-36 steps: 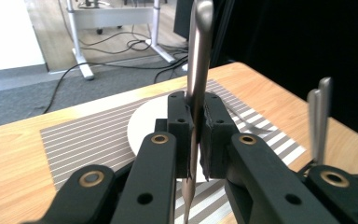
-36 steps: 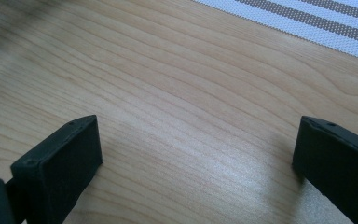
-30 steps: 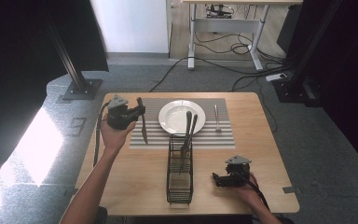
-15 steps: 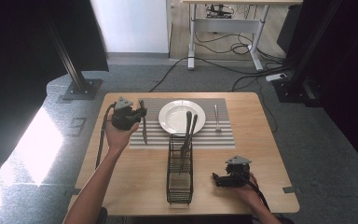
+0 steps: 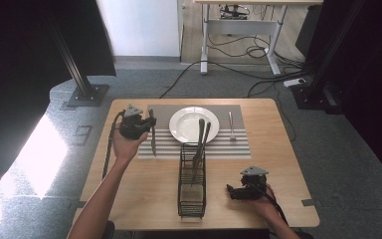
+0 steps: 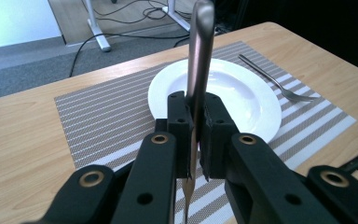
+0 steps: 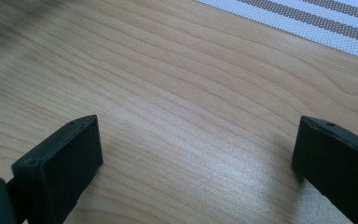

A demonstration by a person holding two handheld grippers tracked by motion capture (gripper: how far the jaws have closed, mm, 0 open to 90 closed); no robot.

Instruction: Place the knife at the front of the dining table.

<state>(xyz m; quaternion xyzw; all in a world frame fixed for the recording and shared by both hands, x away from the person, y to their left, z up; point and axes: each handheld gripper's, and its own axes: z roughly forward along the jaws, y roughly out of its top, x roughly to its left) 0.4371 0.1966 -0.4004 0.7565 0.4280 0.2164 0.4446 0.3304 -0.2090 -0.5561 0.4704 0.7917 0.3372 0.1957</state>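
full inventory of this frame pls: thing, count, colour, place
table: 1, light wood, centre.
placemat: 1, grey-white striped, far half of table.
plate: 1, white, on placemat.
fork: 1, silver, on placemat right of plate.
cutlery basket: 1, black wire, near the placemat's front edge.
utensils: 2, dark, standing in basket, leaning over plate.
knife: 1, silver, clamped in left gripper, left of the plate.
desk: 1, white legs, behind table.
left gripper: 1, black, shut on knife.
right gripper: 1, black, open, on table right of the basket.
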